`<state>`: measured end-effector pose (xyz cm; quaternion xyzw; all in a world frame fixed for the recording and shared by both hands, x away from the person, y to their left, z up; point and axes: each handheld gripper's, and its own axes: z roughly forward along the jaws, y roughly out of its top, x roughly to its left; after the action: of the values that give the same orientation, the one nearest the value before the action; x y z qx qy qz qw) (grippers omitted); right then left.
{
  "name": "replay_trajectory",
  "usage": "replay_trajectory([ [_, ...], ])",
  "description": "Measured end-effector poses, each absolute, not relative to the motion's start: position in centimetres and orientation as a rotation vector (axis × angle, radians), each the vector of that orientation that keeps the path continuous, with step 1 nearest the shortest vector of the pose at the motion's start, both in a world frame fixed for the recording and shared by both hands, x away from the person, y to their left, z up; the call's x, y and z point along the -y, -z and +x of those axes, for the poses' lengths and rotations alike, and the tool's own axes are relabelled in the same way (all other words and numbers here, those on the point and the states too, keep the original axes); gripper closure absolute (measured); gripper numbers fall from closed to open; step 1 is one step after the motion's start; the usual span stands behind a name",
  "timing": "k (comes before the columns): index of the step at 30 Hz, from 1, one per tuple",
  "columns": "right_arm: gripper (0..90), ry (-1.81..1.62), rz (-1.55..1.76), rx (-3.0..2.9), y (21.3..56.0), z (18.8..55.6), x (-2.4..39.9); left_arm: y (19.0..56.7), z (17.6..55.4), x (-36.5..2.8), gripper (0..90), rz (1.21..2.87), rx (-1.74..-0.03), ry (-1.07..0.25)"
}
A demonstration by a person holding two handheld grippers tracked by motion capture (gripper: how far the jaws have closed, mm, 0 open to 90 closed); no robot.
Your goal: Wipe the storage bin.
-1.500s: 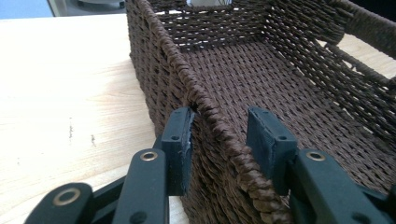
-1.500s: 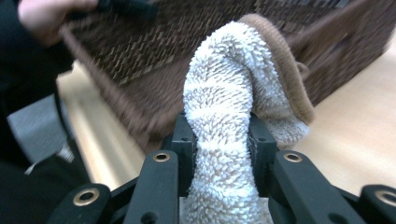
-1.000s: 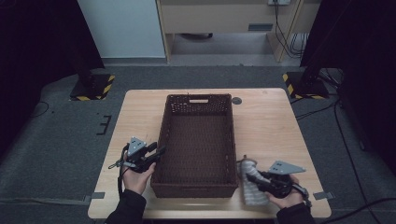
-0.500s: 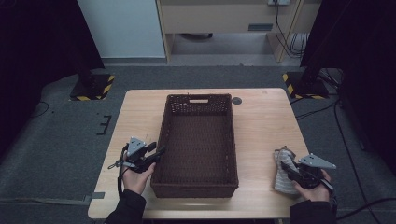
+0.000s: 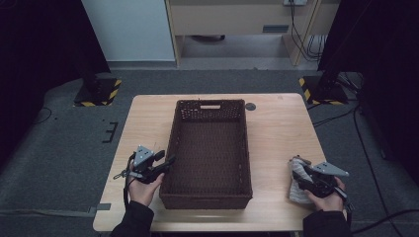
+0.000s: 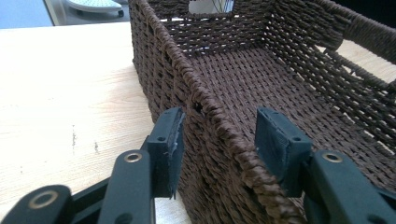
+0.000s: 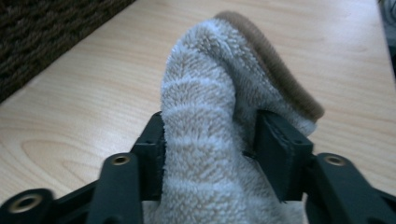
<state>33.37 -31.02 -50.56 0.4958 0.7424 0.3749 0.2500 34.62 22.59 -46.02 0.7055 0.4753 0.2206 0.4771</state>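
Right at the near edge of the counter (image 5: 276,128), the right hand-held gripper (image 5: 307,174) sits over a fuzzy striped towel (image 7: 210,140) with a brown edge, bunched up on the wood near the counter's right side, well apart from the basket (image 5: 207,148). Its jaws have just been opening, and in the right gripper view the towel is between them, bulging up past the pads; the left pad looks like it's touching the cloth and there's a bit of shadow by the right one, so I'd call it let go rather than pinched. Over on the other side, the left hand-held gripper (image 5: 165,163) is at the basket's near-left corner. In the left gripper view its jaws straddle the woven rim, one pad outside the wall and one inside, with clear gaps on both sides, so it's not clamped on anything; those jaws have been opening too. The basket itself is a dark brown wicker thing, long and rectangular, sitting in the middle of the counter and running away from the person, with a cut-out handle in the far end wall.
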Motion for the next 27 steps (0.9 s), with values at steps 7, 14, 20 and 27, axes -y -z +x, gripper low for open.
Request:
replay_trajectory([
  [7,35.6,-1.117,1.297,-1.894,48.2,33.1,31.1,46.0,34.3,-22.6,53.3,1.756,-1.146,-0.521],
  [14,36.1,-1.210,1.228,-1.857,46.2,33.0,30.2,46.0,34.5,-22.4,62.5,1.779,-1.128,-0.501],
  [20,37.5,-1.275,1.162,-1.886,44.6,33.4,28.5,46.1,35.5,-22.9,65.6,1.778,-1.110,-0.465],
  [27,38.5,-1.359,1.102,-1.913,43.1,35.9,25.6,45.8,37.1,-23.2,67.2,1.846,-1.062,-0.463],
])
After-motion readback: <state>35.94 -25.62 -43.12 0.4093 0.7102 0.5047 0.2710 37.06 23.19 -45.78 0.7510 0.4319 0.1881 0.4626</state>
